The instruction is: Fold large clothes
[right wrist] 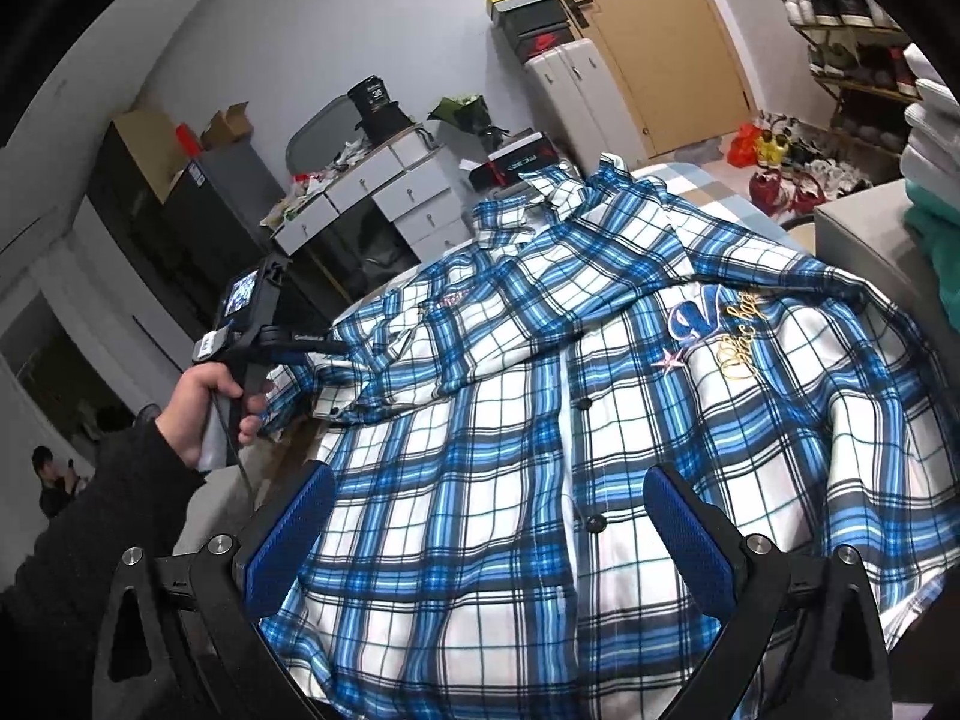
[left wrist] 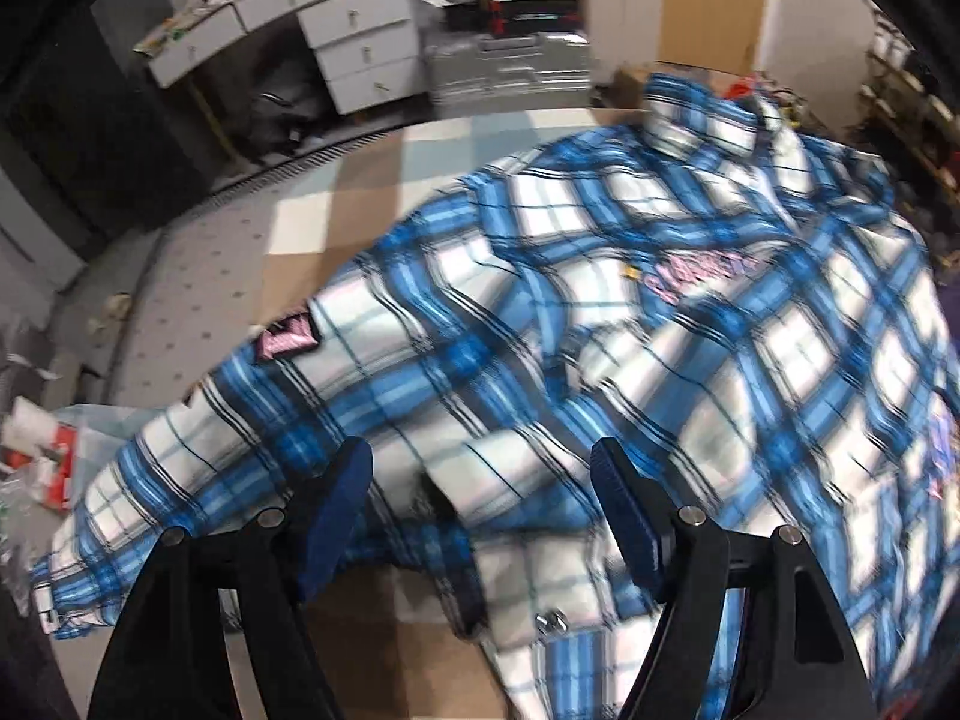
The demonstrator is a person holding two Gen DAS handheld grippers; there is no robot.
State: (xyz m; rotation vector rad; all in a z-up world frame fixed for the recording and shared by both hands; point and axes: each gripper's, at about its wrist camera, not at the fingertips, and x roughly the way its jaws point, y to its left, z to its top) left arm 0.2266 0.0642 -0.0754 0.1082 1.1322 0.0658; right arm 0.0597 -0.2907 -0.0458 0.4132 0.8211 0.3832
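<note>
The left gripper (left wrist: 480, 474), held in the person's left hand (right wrist: 207, 414), hovers wide open over the plaid shirt's (right wrist: 570, 420) sleeve; the right gripper (right wrist: 489, 501) hangs equally wide above its hem. Motion blur smears the left wrist view. The shirt sprawls button-side up across a checked bedspread (left wrist: 372, 180), with a white drawer desk (left wrist: 354, 42) behind.

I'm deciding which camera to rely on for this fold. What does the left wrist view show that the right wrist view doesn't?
Only the left wrist view: a pink patch on the sleeve and the open left hand-held gripper close over it.

Only the right wrist view: the buttoned front, gold embroidery, the left hand gripping its handle, and the open right hand-held gripper.

Both: the blue plaid shirt and the white drawers.
</note>
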